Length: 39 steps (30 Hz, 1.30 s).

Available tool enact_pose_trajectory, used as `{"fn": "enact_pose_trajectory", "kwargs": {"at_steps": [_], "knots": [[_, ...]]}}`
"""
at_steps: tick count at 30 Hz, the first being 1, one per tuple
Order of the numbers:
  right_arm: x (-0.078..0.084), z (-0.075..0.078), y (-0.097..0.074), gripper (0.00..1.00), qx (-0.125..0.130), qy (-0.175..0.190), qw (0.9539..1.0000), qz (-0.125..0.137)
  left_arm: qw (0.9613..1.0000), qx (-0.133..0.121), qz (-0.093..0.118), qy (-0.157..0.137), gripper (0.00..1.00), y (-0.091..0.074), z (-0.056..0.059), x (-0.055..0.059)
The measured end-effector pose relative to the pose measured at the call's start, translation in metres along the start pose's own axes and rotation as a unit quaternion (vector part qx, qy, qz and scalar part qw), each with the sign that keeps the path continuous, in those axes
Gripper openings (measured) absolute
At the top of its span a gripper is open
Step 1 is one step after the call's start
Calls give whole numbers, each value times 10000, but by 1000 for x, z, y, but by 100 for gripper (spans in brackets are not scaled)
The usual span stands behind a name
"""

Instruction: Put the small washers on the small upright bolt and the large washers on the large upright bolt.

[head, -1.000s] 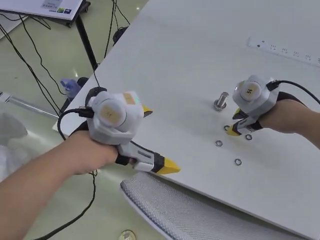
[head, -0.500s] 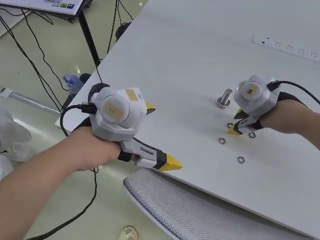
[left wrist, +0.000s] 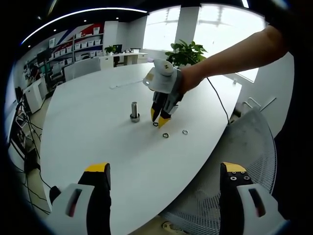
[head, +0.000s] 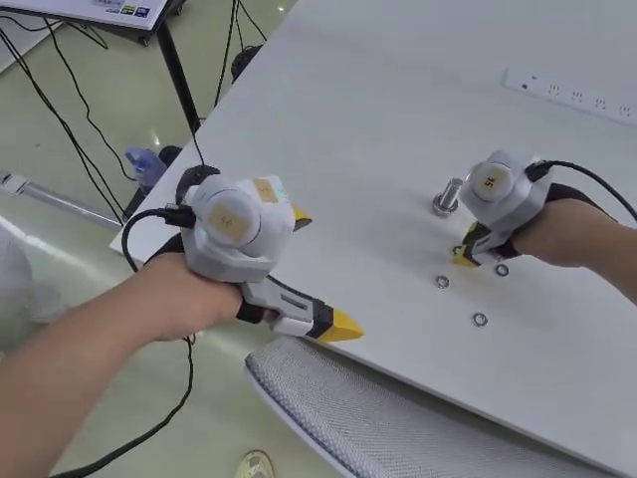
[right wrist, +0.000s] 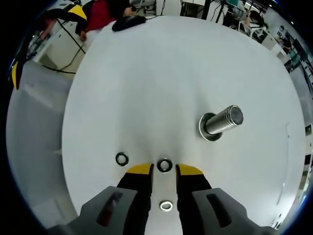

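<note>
One bolt [head: 448,196] is seen upright on the white tabletop [head: 378,119]. Four washers [head: 441,282] are counted lying flat just beside it. One of them is framed between the tips of the right gripper [right wrist: 165,169], whose jaws are slightly parted and not closed on it. The other three are scattered close by. The left gripper [left wrist: 166,168] is held at the tabletop's near edge, jaws spread wide, nothing grasped.

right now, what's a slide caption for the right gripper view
Right gripper open, its tips straddling a washer on the white table, an upright bolt just beyond and a second washer alongside.
</note>
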State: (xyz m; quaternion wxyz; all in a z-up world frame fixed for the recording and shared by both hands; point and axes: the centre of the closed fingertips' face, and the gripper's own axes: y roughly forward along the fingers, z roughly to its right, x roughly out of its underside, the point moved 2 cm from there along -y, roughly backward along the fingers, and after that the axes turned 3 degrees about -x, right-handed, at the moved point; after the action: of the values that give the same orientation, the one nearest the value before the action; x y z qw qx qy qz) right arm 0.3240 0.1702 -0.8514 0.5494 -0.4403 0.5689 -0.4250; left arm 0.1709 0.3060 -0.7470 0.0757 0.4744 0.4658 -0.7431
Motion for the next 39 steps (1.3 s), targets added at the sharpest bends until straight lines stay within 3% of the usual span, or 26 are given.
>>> {"fn": "enact_pose_trajectory", "kwargs": {"at_steps": [16,32,39], "knots": [[-1,-3,0,13,56,-124,9990,-421,10000,-6,-44,37,91,-4,-1,4],[4,-1,-2,12,9,92,9995,-296,10000,-32,-43,58,90,-6,2,2],[8,-4,-16,12,23,193,9995,-250,10000,-29,-24,58,90,-4,3,1]]}}
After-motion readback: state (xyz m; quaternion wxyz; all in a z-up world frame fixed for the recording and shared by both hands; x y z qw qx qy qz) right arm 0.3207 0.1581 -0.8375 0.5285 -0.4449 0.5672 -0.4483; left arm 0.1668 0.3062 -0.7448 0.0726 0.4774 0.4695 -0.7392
